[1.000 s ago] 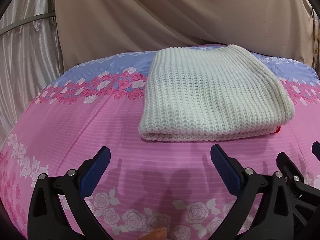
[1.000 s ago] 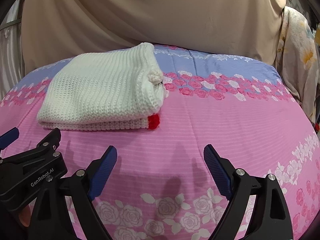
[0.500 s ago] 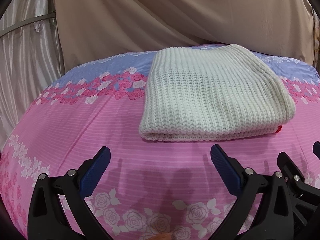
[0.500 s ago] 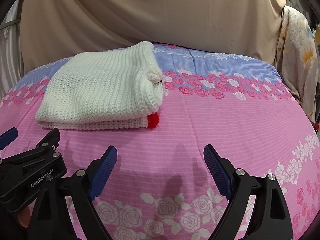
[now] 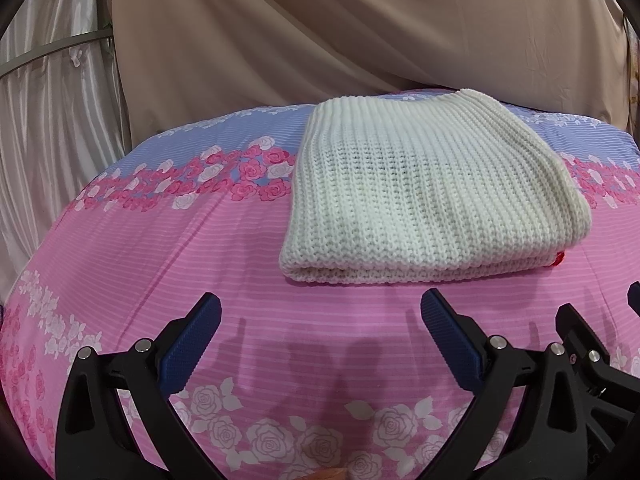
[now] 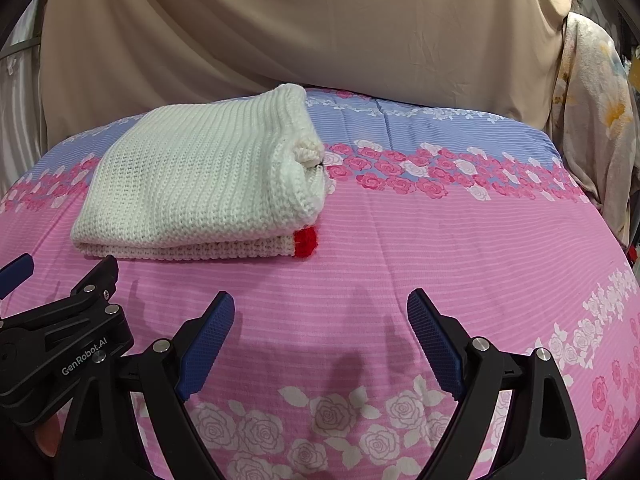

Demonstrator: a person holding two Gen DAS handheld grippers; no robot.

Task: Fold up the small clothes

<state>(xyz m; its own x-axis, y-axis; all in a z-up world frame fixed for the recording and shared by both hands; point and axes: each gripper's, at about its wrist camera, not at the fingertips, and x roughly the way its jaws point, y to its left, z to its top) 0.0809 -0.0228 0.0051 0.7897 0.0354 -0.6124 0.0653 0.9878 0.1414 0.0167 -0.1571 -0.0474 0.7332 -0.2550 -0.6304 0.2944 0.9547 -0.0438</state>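
Both grippers hang back from the work, the left gripper [image 5: 320,316] and the right gripper [image 6: 320,312] each with fingers spread wide and nothing between them. The fold looks done, so I'd judge the best move is to leave it alone and not snag the loose knit. The white knitted sweater [image 5: 432,200] lies folded into a neat thick rectangle on the pink flowered bed [image 6: 440,248], a red patch [image 6: 306,242] at one corner.

White knit garment [image 5: 432,196], folded flat, red-tipped corner
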